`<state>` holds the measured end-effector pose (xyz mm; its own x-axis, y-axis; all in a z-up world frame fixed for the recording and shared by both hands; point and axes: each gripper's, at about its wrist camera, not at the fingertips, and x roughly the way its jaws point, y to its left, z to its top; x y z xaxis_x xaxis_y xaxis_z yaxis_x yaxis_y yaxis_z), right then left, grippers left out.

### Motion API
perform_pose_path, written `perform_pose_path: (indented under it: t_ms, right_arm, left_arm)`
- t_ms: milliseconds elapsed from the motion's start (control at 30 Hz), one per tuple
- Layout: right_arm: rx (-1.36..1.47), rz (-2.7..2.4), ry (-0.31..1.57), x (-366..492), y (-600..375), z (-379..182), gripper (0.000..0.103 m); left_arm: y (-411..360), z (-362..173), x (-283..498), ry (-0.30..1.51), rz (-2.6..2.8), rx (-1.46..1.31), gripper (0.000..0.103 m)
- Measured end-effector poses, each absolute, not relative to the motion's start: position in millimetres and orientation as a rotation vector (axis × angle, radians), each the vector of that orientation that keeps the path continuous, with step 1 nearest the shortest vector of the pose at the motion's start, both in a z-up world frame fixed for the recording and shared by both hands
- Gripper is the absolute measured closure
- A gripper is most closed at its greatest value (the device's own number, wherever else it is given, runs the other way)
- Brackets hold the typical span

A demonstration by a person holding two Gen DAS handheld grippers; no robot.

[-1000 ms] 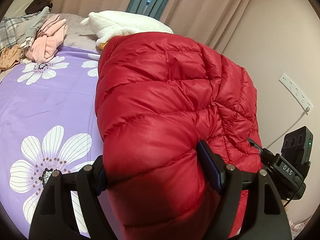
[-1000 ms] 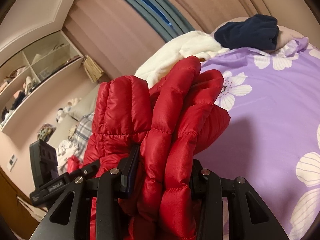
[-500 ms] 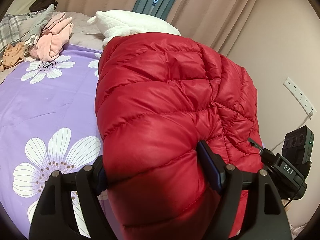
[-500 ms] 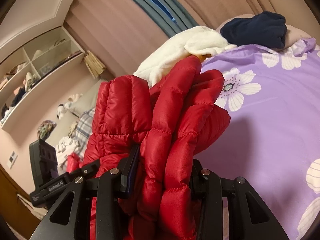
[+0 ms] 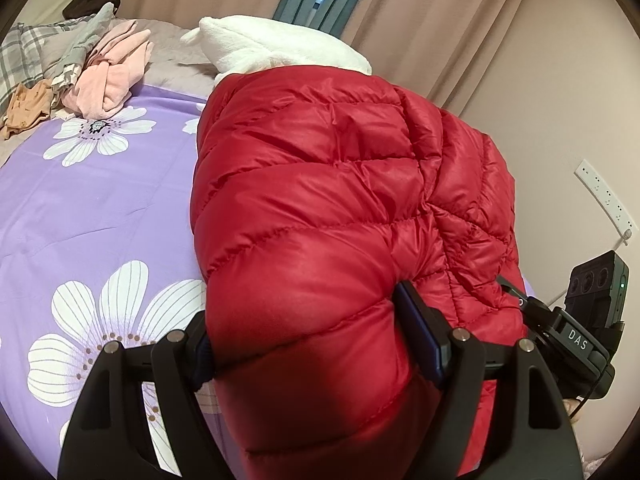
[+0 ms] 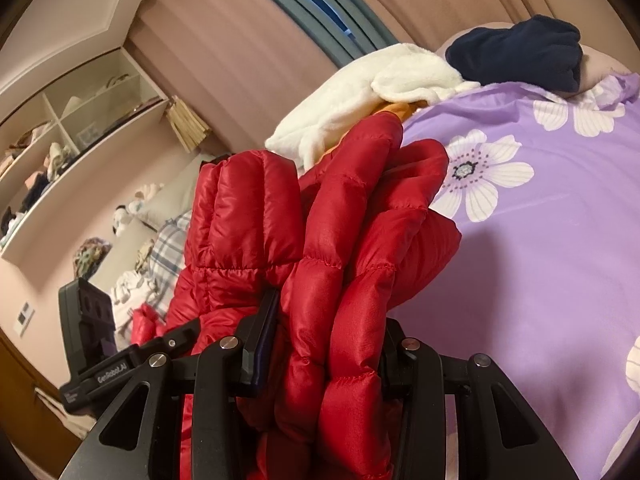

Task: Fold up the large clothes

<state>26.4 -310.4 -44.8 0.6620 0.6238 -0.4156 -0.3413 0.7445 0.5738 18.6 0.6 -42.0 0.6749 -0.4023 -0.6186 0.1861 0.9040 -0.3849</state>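
Clamped wide on a thick fold of the red down jacket (image 5: 320,208) by the left gripper (image 5: 308,344), pads sunk into the padding at both sides. Pinched narrower on bunched quilted folds of the same jacket (image 6: 320,248) by the right gripper (image 6: 328,340). Held up over the purple floral bedspread (image 5: 80,200), spreading toward 12 o'clock. At 12 o'clock beyond, a white fleece (image 5: 280,48); at 10 o'clock, pink clothes (image 5: 112,76).

Warm indoor light, sharp, fisheye-dark corners
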Motion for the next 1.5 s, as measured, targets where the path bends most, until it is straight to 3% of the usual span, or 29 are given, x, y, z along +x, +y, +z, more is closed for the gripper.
perform_pose_path:
  t_ms: [1500]
  right_arm:
    - [0.496, 0.508, 0.713, 66, -274, -73, 0.062]
  left_arm:
    - [-6, -69, 61, 0.837, -0.334, -0.33, 0.025]
